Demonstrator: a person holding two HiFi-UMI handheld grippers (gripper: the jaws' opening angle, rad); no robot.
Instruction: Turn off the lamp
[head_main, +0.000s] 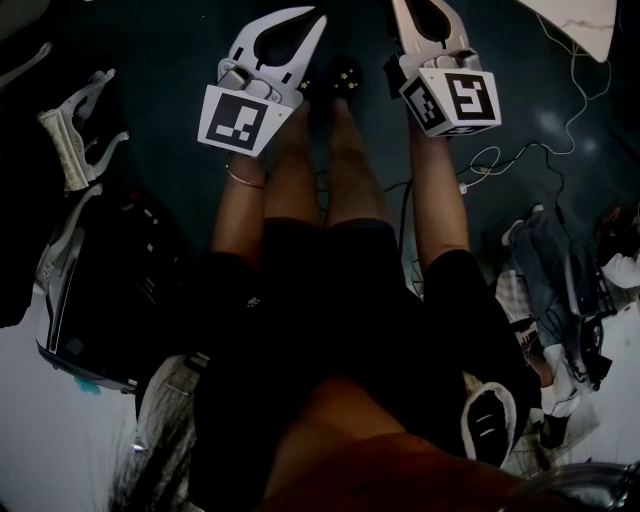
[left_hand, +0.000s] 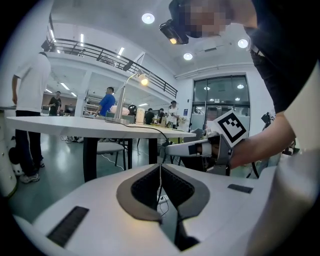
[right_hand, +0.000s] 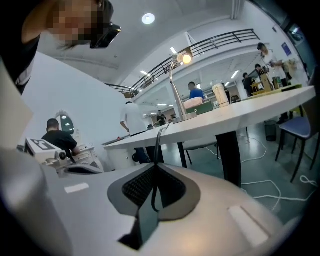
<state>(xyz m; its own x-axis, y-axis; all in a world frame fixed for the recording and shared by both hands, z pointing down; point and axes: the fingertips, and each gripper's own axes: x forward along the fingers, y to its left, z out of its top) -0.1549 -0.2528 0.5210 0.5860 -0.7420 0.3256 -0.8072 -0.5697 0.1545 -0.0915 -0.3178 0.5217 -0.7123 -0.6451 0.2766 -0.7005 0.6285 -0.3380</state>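
The desk lamp stands lit on a long white table some way ahead of both grippers; in the right gripper view the lamp glows above the same table. A dark cord hangs from the table edge. My left gripper is shut with nothing in it, held out in the air over the floor. My right gripper is also shut and holds nothing; its tips run off the top of the head view. Neither gripper touches the lamp or the table.
White cables trail over the dark floor near a white table corner. Bags and clothes lie at the right, a dark case at the left. A chair stands under the table. People stand behind the table.
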